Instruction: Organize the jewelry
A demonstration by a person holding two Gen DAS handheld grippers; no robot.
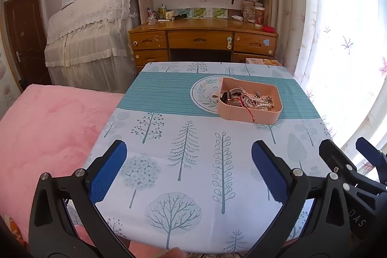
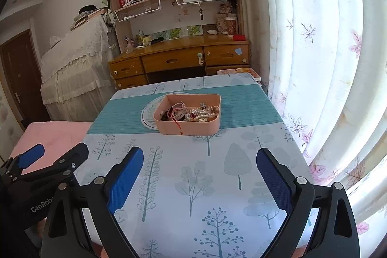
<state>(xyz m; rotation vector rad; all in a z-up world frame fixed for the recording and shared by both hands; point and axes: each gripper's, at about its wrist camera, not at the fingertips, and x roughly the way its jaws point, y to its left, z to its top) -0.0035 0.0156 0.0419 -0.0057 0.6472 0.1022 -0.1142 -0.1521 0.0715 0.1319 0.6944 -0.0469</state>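
Two grippers hang side by side over the near part of the table, both empty with their blue-padded fingers spread wide. The left gripper [image 1: 188, 156] has nothing between its fingers but the tree-printed tablecloth [image 1: 193, 161] below; the right gripper [image 2: 199, 161] is just beside it and equally wide apart, its black frame also showing at the right edge of the left wrist view. Well ahead of both, on the teal striped band of the cloth, sits a pink tray [image 2: 188, 123], ahead and to the right of the left gripper and slightly left of centre for the right one. Its far left part overlaps a round leaf-patterned plate [image 1: 202, 94]. Inside the tray lies a tangled pile of jewelry [image 2: 193, 111]: pearl-like beads, a watch strap and a red cord that trails over the near wall. Beyond the table stand a wooden desk [image 1: 203, 38] and bookshelves, with curtains [image 2: 314, 40] to the right.
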